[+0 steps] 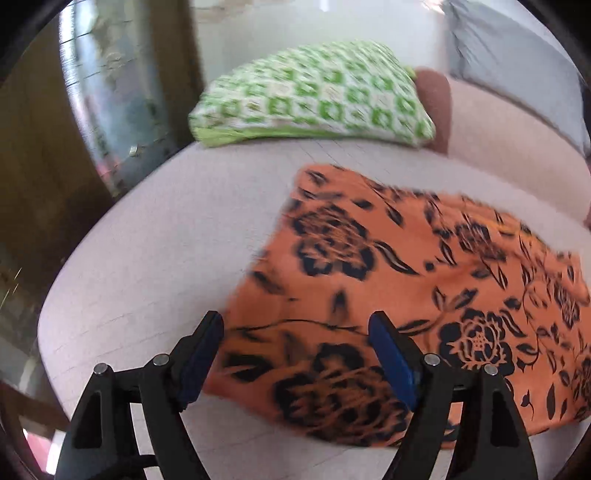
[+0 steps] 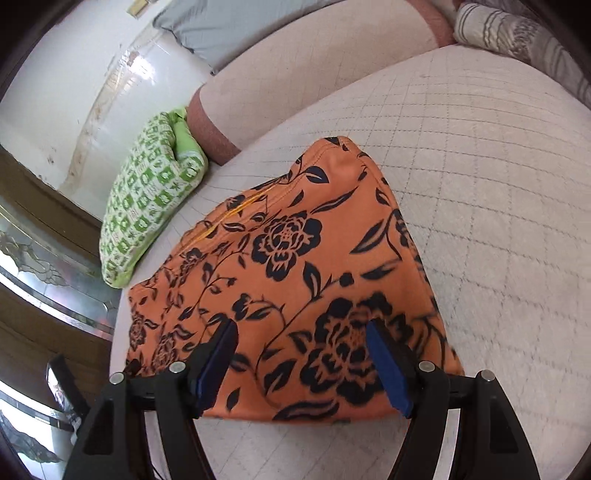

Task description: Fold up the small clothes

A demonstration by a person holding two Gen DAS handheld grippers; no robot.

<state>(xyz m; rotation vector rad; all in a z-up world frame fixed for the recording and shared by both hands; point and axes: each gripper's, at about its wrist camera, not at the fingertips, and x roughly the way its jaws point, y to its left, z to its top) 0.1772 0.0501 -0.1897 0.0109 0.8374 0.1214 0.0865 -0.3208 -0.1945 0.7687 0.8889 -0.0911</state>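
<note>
Orange floral garment [image 1: 406,280] under both wide, empty jaws; striped grey pillow [image 2: 517,33] only in right view.

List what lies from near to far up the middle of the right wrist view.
Right tongs, open → orange floral garment lying flat → quilted white mattress → pale bolster with a brownish end band → grey pillow.
</note>
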